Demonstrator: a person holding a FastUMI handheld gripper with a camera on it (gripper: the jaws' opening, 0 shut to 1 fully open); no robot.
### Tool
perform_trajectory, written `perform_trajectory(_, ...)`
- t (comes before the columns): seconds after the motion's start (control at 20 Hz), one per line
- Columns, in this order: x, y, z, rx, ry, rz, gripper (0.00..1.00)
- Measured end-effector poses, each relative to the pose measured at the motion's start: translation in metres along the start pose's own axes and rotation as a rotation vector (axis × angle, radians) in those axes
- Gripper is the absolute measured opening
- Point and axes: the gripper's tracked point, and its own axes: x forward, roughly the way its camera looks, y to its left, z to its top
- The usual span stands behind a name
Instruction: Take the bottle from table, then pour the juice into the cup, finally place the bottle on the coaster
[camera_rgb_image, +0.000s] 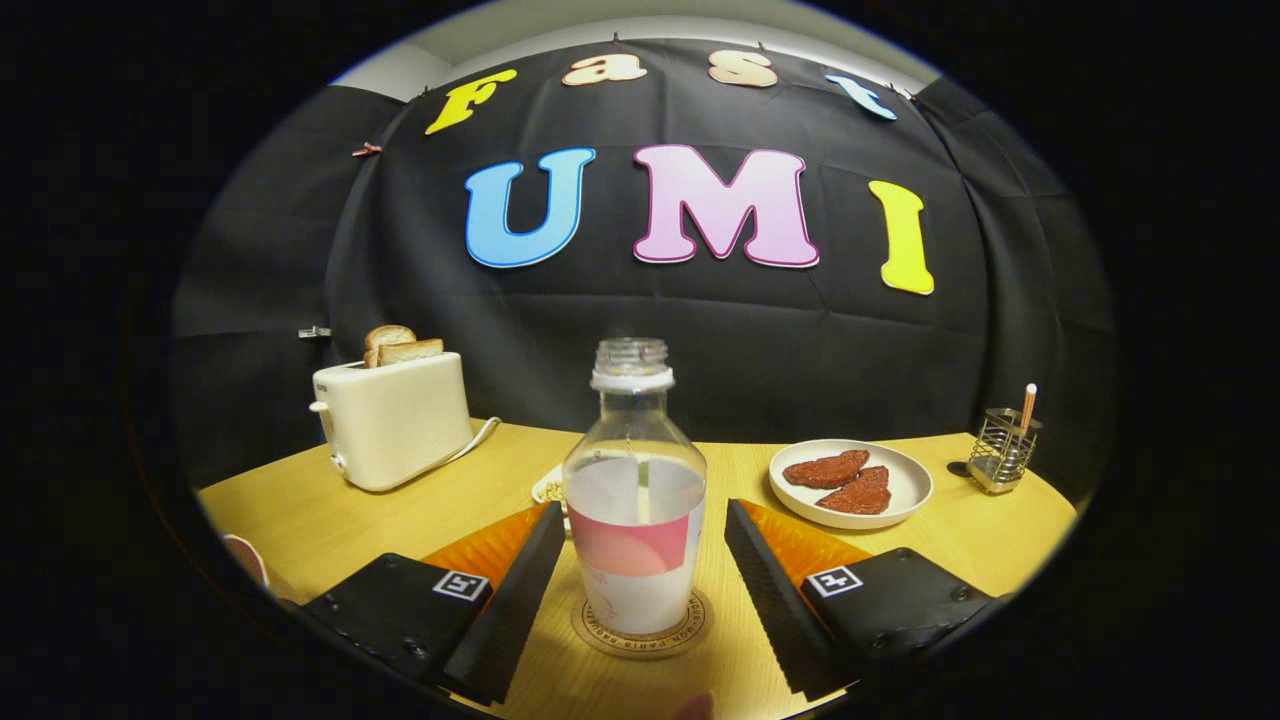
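Note:
A clear, uncapped bottle (635, 500) with a pink-and-white label and white juice in its lower half stands upright on a round cork coaster (590, 623) on the wooden table (300, 510). My gripper (645, 512) is open, with the bottle between its two black fingers. The left finger (515, 590) lies close along the bottle's side, and the right finger (770, 590) stands a little apart from it. Neither finger presses on it. A pale pink rounded object (246, 558) peeks in at the table's near left edge; what it is cannot be told.
A cream toaster (395, 425) with two toast slices (400, 347) sits at the back left, its white cord running behind the bottle. A white plate (905, 490) with two brown patties is beyond the right finger. A wire holder (1002, 452) with a stick stands at the far right.

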Motion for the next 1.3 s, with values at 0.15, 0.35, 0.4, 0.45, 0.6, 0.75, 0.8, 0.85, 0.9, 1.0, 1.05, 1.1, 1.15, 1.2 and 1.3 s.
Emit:
perform_trajectory(0.15, -0.024, 0.003, 0.013, 0.009, 0.009, 0.004, 0.99)
perform_trajectory(0.35, -0.065, 0.011, 0.042, -0.007, 0.003, 0.002, 0.99)
perform_trajectory(0.4, -0.075, 0.012, 0.049, -0.006, 0.006, -0.001, 0.99)
perform_trajectory(0.45, -0.086, 0.012, 0.055, -0.009, 0.008, -0.005, 0.99)
perform_trajectory(0.6, -0.118, 0.008, 0.083, -0.044, -0.013, -0.037, 0.99)
perform_trajectory(0.75, -0.148, 0.005, 0.110, -0.093, -0.050, -0.063, 0.97)
perform_trajectory(0.8, -0.156, 0.004, 0.118, -0.102, -0.060, -0.066, 0.96)
perform_trajectory(0.85, -0.164, 0.004, 0.127, -0.109, -0.069, -0.068, 0.96)
perform_trajectory(0.9, -0.170, 0.003, 0.135, -0.116, -0.075, -0.070, 0.96)
perform_trajectory(1.0, -0.183, 0.000, 0.150, -0.126, -0.088, -0.081, 0.96)
perform_trajectory(1.05, -0.190, -0.002, 0.158, -0.124, -0.097, -0.086, 0.96)
perform_trajectory(1.1, -0.196, -0.003, 0.165, -0.123, -0.105, -0.089, 0.96)
perform_trajectory(1.15, -0.202, -0.005, 0.171, -0.126, -0.112, -0.098, 0.96)
perform_trajectory(1.2, -0.208, -0.009, 0.176, -0.128, -0.115, -0.110, 0.96)
perform_trajectory(1.3, -0.218, -0.012, 0.184, -0.104, -0.117, -0.117, 0.96)
